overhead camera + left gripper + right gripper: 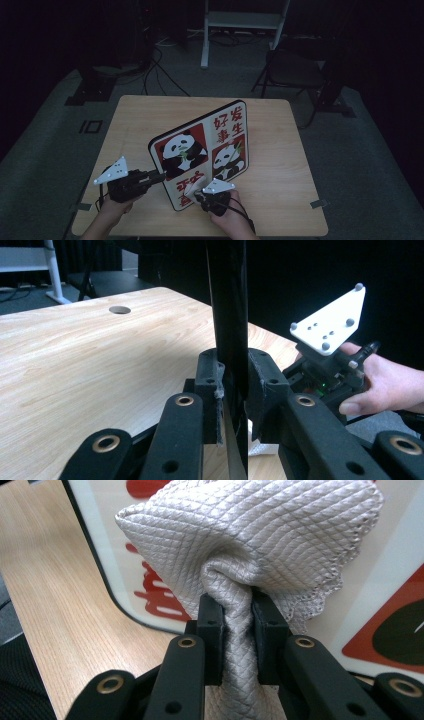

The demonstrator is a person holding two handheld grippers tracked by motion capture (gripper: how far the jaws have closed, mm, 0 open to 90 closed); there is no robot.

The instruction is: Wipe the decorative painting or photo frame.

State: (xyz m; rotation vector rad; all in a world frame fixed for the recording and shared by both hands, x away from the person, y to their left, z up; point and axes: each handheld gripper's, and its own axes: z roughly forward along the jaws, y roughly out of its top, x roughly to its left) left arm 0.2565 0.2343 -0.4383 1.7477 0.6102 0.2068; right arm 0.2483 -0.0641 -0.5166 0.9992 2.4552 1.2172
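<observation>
A flat board [205, 150] printed with pandas and red characters stands tilted on its lower edge on the wooden table [270, 120]. My left gripper [161, 176] is shut on the board's left edge, seen edge-on as a dark strip [230, 315] between its jaws. My right gripper [200, 192] is shut on a bunched white woven cloth [250, 545], which is pressed against the board's printed face [395, 570] near its lower corner. The cloth's tip [192, 187] lies over the red characters. The right gripper's grey plate [330, 320] and the hand holding it [385, 385] appear beyond the board.
A round hole [120, 309] sits in the tabletop behind the board. Beyond the table, on the dark floor, are a folding chair [295, 70], a white stand [240, 25] and loose cables [160, 70]. The table's right half [280, 165] is bare wood.
</observation>
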